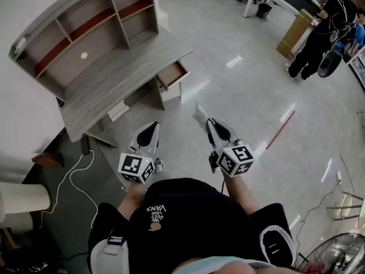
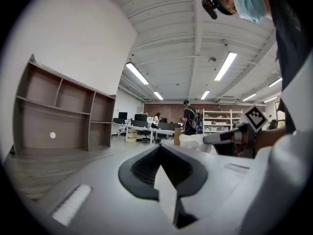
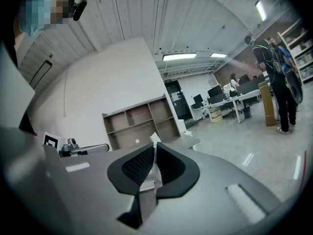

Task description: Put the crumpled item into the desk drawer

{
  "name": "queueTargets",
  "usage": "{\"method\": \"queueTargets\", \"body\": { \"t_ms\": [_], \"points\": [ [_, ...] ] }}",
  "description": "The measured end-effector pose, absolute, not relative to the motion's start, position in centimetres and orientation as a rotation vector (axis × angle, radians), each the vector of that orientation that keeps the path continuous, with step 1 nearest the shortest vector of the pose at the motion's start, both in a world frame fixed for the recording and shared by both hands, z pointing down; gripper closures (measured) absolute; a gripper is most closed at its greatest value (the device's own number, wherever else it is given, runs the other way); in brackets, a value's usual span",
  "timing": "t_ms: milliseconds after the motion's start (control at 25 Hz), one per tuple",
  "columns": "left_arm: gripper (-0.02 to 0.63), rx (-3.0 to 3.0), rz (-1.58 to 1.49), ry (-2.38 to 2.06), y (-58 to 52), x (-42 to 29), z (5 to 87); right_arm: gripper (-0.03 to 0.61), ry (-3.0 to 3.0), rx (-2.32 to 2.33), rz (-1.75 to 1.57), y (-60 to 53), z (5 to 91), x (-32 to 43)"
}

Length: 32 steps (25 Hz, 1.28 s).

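The white crumpled paper item (image 1: 199,113) is off the floor just right of centre in the head view, pinched in the right claw (image 1: 208,121). In the right gripper view the dark ribbed pads are pressed onto the paper (image 3: 154,140), and a pale creased corner pokes out above them. The left claw (image 1: 153,124), lower and to the left of centre, is clenched with nothing that I can make out between its jaws.

The grey wood-grain table (image 1: 120,81) with its shelved back sits in the upper left of the head view. Its small wooden drawer (image 1: 173,74) is pulled out at the right end, well apart from both claws.

The paper looks very light, soft and springy. It should crush rather than resist, so a modest pinch is likely enough. A hard squeeze would only flatten it. Only a thin fold seems caught, which may slip or tear if it snags on the drawer's edge. A hold deeper into the bulk would be safer. Being so light, it may cling to the pads on release and then drift, so it is best let go low inside the drawer.
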<state>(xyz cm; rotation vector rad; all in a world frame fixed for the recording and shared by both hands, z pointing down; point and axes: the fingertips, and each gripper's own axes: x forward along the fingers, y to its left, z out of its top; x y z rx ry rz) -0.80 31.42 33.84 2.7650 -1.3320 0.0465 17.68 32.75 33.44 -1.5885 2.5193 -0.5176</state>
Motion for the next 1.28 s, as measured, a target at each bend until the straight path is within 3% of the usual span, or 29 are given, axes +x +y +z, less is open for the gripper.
{"method": "queueTargets", "body": {
  "t_ms": [480, 1280],
  "points": [
    [0.561, 2.755, 0.062, -1.235, 29.5, -0.5, 35.8, 0.557, 2.447, -1.581, -0.641, 31.2, 35.4, 17.8],
    [0.558, 2.859, 0.139, -0.94, 12.3, -4.8, 38.1, 0.557, 2.295, -1.788, -0.713, 15.9, 37.5, 12.5]
  ]
}}
